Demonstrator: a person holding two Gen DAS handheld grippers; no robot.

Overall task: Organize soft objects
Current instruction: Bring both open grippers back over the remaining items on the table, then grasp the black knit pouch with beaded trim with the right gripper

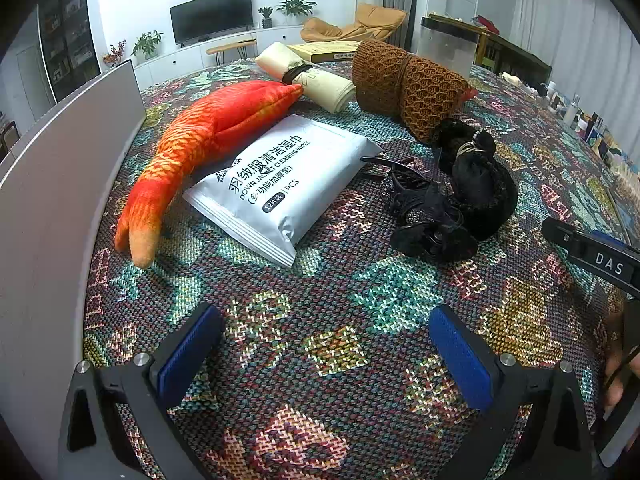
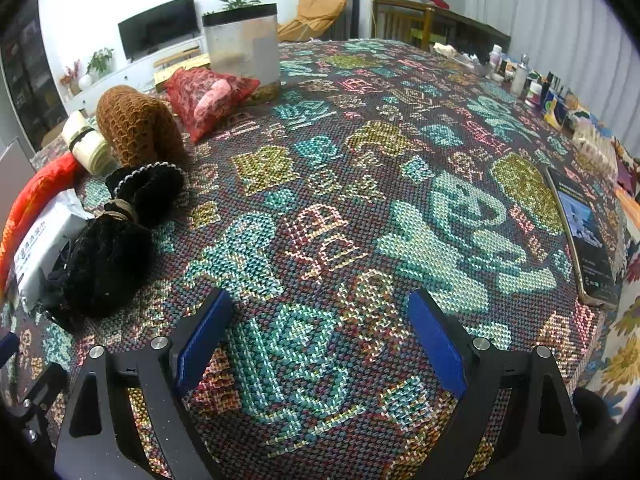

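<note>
An orange plush fish [image 1: 200,148] lies at the left of the patterned tablecloth [image 1: 320,320], beside a white pack of cleaning wipes [image 1: 276,184]. Behind them are a cream rolled cloth [image 1: 308,76] and a brown knitted roll [image 1: 408,84]. A black fabric bundle [image 1: 464,196] sits right of the wipes. My left gripper [image 1: 324,344] hovers open over bare cloth, short of the wipes. My right gripper [image 2: 320,328] is open above the cloth, with the black bundle [image 2: 108,248] to its left. The brown roll [image 2: 140,128] and a red mesh pouch [image 2: 208,96] lie further back.
A grey panel [image 1: 60,160] stands along the left edge. A clear bin with a black rim [image 2: 242,44] stands at the back. A phone [image 2: 584,236] lies at the right edge, with bottles and small items [image 2: 528,80] behind. The right gripper's finger [image 1: 592,252] shows at right.
</note>
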